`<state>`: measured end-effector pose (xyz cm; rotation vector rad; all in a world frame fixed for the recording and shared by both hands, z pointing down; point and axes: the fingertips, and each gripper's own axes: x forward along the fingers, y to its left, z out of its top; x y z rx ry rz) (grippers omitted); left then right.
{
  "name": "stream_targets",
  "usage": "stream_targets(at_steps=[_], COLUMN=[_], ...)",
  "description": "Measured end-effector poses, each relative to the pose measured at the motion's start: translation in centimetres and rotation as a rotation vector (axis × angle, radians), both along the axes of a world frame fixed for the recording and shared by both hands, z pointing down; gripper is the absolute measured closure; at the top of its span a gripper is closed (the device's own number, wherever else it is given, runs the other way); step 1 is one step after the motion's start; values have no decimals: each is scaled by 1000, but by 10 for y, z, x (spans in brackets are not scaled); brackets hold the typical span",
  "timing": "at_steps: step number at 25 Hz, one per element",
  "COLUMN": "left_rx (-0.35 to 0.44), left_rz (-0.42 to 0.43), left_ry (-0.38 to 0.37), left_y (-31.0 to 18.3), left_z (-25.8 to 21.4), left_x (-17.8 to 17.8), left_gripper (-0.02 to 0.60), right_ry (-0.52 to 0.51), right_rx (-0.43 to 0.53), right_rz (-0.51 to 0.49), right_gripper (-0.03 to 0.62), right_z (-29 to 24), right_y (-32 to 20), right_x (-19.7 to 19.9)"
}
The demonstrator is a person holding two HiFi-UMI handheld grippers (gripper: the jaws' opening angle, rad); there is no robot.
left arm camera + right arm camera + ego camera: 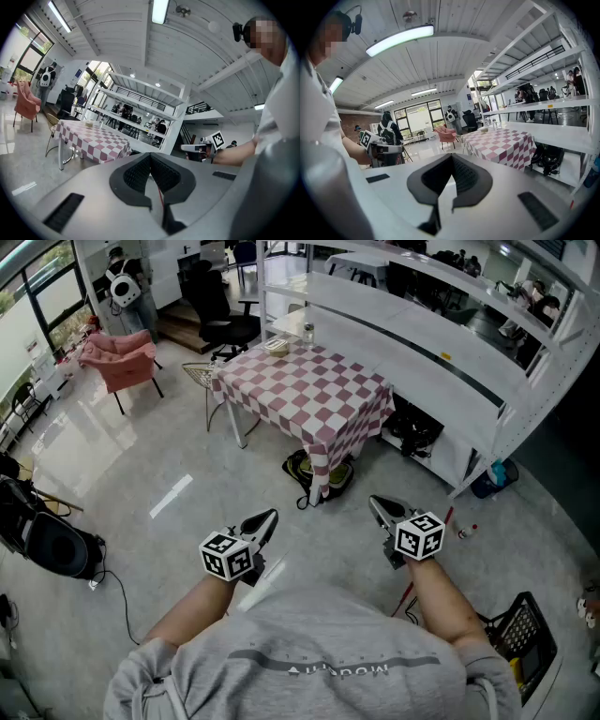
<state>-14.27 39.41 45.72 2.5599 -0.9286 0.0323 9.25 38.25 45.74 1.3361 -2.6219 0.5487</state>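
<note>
1. Two tools were held side by side above the shiny grey floor (178,465): the left gripper (268,517) and the right gripper (377,505).
2. Each one's jaws were pressed together, with nothing between them.
3. The table with the red-and-white checked cloth (309,390) stood ahead, well apart from both.
4. A black bag (302,470) lay under it.
</note>
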Motion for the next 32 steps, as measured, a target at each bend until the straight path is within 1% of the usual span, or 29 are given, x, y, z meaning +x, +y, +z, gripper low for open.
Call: stream_targets(at_steps=[11, 17, 23, 32], left_rx=[6, 8, 16, 27], left_rz=[2, -1, -21, -78], left_ry=[3, -3, -7, 4], left_y=[-1, -2, -5, 2], left_z=[-5, -4, -6, -13], left_x=[5, 18, 42, 86], left_gripper=[571, 571, 571, 571], right_ry=[-3, -12, -5, -4], right_rx=[11, 18, 23, 21], right_rz=[-7, 1, -23, -83], right_gripper=[571, 569, 569, 569], right_z=[-4, -5, -6, -8], right_y=[-3, -6, -6, -5], right_x=[2, 11, 31, 71])
